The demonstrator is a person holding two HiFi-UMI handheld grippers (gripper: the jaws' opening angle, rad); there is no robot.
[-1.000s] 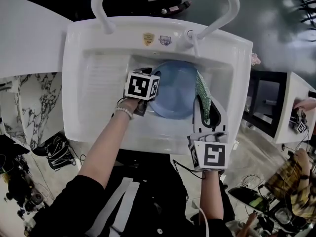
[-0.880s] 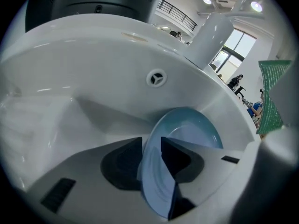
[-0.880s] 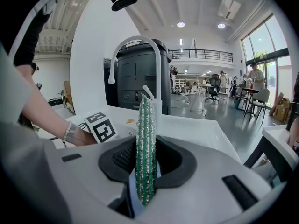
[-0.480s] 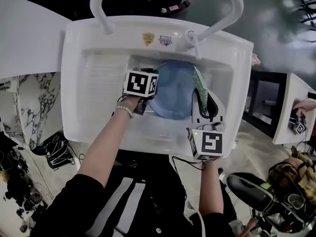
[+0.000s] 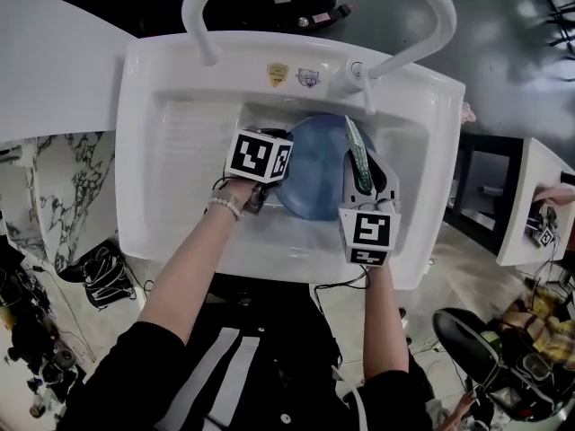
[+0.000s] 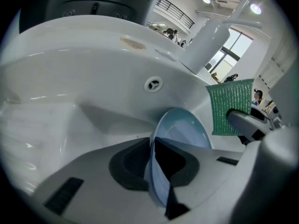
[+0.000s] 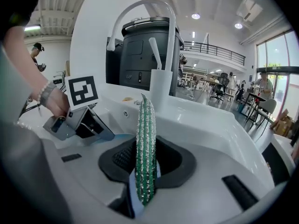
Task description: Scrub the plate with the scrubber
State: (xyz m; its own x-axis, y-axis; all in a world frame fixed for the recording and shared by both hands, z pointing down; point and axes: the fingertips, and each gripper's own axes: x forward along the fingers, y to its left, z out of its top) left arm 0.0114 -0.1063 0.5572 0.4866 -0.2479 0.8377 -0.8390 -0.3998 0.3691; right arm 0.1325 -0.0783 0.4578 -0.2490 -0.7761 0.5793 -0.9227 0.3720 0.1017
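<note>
A pale blue plate (image 5: pixel 314 164) stands tilted in the white sink basin (image 5: pixel 180 151). My left gripper (image 5: pixel 275 185) is at the plate's left rim. Its jaws have just been closing, and in the left gripper view the plate's rim (image 6: pixel 184 132) sits pinched between the pads of the left gripper (image 6: pixel 156 155). My right gripper (image 5: pixel 364 185) is shut on a green scrubber (image 5: pixel 359 158), held on edge over the plate's right side. In the right gripper view the scrubber (image 7: pixel 145 139) stands upright in the right gripper (image 7: pixel 145 171), and the left gripper (image 7: pixel 81 120) is close by on the left.
A white faucet spout (image 5: pixel 364 83) stands at the sink's back right, with a curved white handrail (image 5: pixel 207 7) arching over the back. A ribbed drainboard (image 5: pixel 184 142) fills the basin's left part. An overflow hole (image 6: pixel 153 84) marks the back wall.
My right gripper has come left and down with the scrubber, from the sink's right front rim to over the plate's right side. The left gripper has stayed at the plate's left rim.
</note>
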